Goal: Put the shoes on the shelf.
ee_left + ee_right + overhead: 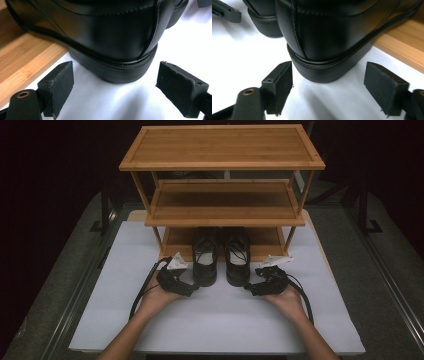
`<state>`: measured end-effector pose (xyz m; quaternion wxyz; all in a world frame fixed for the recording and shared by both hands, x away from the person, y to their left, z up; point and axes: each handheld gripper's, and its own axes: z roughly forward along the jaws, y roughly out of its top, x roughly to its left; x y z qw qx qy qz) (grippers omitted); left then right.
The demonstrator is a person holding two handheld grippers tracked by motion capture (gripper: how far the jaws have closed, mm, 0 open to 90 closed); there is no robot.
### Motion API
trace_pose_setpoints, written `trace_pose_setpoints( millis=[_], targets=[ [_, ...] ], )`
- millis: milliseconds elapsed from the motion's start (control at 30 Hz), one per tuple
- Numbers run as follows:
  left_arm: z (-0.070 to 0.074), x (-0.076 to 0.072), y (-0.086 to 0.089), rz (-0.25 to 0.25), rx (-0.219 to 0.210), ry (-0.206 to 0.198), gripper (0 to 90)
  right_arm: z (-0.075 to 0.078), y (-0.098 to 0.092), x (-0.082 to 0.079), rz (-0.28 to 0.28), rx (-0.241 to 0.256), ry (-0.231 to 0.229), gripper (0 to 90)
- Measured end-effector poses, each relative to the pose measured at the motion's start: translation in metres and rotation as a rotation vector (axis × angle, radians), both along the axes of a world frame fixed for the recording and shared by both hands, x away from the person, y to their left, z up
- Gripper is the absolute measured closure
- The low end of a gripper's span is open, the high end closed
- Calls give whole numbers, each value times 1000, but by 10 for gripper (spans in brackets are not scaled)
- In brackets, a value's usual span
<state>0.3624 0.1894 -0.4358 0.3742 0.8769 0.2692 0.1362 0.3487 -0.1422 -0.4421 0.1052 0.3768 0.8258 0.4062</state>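
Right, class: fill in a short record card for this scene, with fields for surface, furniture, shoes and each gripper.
surface: white table top
furniture: wooden three-shelf rack, standing at the far side of the table
shoes: black pair, left shoe and right shoe, toes on the lowest shelf, heels towards the person
left gripper: open, jaws either side of the left shoe's heel, not touching
right gripper: open, at the right shoe's heel, not touching

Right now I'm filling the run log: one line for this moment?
left gripper: open at left shoe heel | right gripper: open at right shoe heel | shoes: toes under rack
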Motion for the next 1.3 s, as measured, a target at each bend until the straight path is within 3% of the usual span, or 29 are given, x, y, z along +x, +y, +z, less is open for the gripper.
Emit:
trace_pose_setpoints(
  millis=[300, 433, 500, 833, 1033, 1167, 1300],
  targets=[
    [-14, 5, -14, -4, 25, -21, 109, -10, 15, 8, 15, -16, -7, 182],
    [-15, 5, -18, -16, 21, -34, 140, -11, 21, 8, 18, -16, -15, 228],
    [-15, 3, -23, -9, 43, -51, 147, -11, 26, 6, 12, -19, -23, 224],
    [-11, 1, -26, 23, 48, -33, 156, -9, 32, 1, -23, -23, -39, 246],
    [-4, 3, -22, 36, -34, -13, 158, 0, 30, 0, -29, 7, -64, 250],
    [5, 6, -21, 26, -40, -17, 159, 7, 27, 3, -25, 35, -57, 250],
    [11, 13, -22, 31, -77, -16, 159, 12, 22, 10, -27, 66, -44, 250]
  ],
)
